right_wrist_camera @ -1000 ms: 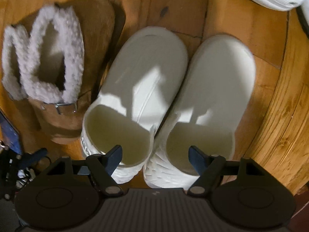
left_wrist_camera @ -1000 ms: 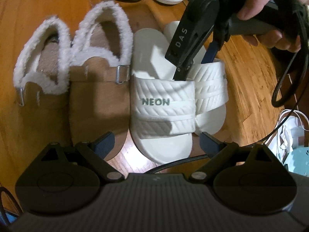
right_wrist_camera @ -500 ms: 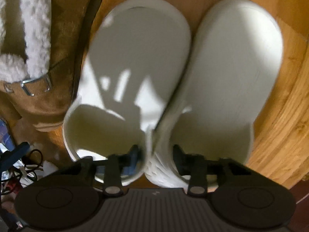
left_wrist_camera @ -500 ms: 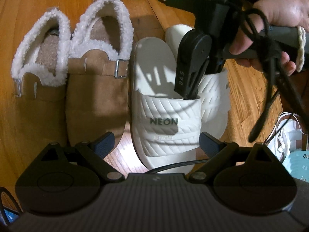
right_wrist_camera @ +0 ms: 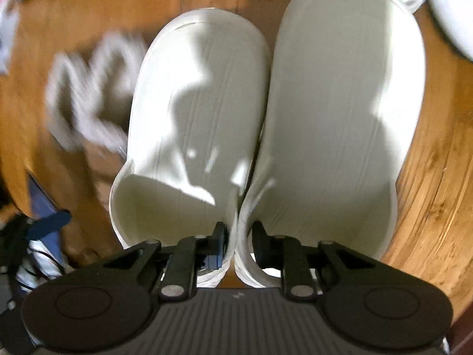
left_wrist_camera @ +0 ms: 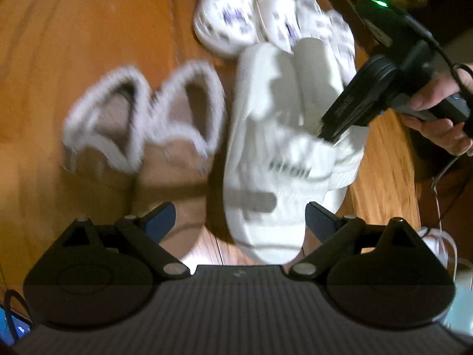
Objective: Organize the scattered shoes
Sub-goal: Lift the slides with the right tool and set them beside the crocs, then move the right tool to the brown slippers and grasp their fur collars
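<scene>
Your right gripper (right_wrist_camera: 239, 238) just closed, pinching both white slides' (right_wrist_camera: 266, 118) inner straps, your left gripper (left_wrist_camera: 240, 217) wide open, empty, above tan slippers (left_wrist_camera: 142, 136).

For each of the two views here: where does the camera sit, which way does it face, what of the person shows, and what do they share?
Left wrist: on the open left gripper, facing down at tan fleece-lined clogs on the wooden floor; a hand shows.
Right wrist: on the right gripper, facing down; no body part shows.
Shared: the pair of white slide sandals, pinched by their inner strap edges in the right gripper.
</scene>
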{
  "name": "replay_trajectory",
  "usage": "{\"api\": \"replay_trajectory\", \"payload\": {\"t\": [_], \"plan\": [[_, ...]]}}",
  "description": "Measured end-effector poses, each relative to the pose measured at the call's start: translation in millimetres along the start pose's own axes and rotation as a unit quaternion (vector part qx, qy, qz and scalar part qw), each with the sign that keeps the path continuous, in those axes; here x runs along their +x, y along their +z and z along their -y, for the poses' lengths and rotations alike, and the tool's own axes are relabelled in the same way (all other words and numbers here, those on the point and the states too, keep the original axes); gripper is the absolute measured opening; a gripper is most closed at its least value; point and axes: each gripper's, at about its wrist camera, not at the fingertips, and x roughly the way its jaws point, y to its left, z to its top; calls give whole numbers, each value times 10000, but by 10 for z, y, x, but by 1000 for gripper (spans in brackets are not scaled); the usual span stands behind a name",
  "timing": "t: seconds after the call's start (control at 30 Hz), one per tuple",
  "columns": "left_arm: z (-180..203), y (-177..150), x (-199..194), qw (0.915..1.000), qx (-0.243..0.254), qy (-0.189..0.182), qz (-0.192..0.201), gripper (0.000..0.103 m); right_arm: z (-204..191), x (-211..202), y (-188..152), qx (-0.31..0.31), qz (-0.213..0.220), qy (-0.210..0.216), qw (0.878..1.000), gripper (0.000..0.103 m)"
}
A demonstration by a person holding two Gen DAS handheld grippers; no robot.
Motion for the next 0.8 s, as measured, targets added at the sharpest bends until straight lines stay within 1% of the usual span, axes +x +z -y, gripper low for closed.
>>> {"api": "replay_trajectory", "payload": {"t": [0.03, 0.1, 0.2, 0.27, 0.3, 0.37, 0.4, 0.47, 0.5, 0.6, 0.67, 0.7, 0.8], "plan": [[-24, 52, -39, 9999, -58, 1, 87, 95, 72, -158, 64, 164, 257, 241, 9992, 19], [-24, 85, -70, 9996, -149, 9, 221, 95, 145, -425, 192, 367, 646, 586, 9955, 19], [-116, 249, -130, 9991, -222, 57, 366, 95, 91, -785, 435, 408, 1035, 905, 9897, 19], [-181, 329, -146, 9986, -308, 21, 423, 95, -13, -955, 613, 340, 1196, 979, 9874, 19], [-213, 355, -151, 9983, -362, 32, 461, 95, -110, -1060, 744, 253, 1270, 967, 9869, 19], [-305, 421, -192, 9964, -572, 129, 608, 95, -264, -1119, 1001, 133, 1313, 908, 9871, 19], [-332, 429, -197, 9961, -590, 118, 641, 95, -409, -1155, 1153, 74, 1309, 873, 9875, 19], [-403, 470, -172, 9954, -642, 11, 707, 95, -759, -1178, 1352, -168, 1273, 720, 9891, 19], [-439, 486, -144, 9956, -654, 14, 666, 95, -940, -1187, 1444, -303, 1252, 635, 9896, 19], [-574, 504, -81, 9960, -701, 3, 550, 95, -1534, -921, 1702, -630, 1116, 307, 9913, 19], [-631, 475, -96, 9962, -723, -18, 493, 95, -2019, -652, 1925, -738, 970, 53, 9925, 19], [-681, 467, -99, 9960, -759, -22, 477, 95, -2123, -558, 2040, -742, 896, -42, 9932, 19], [-901, 504, -62, 9947, -948, -78, 402, 95, -2220, -323, 2324, -759, 686, -295, 9943, 19]]}}
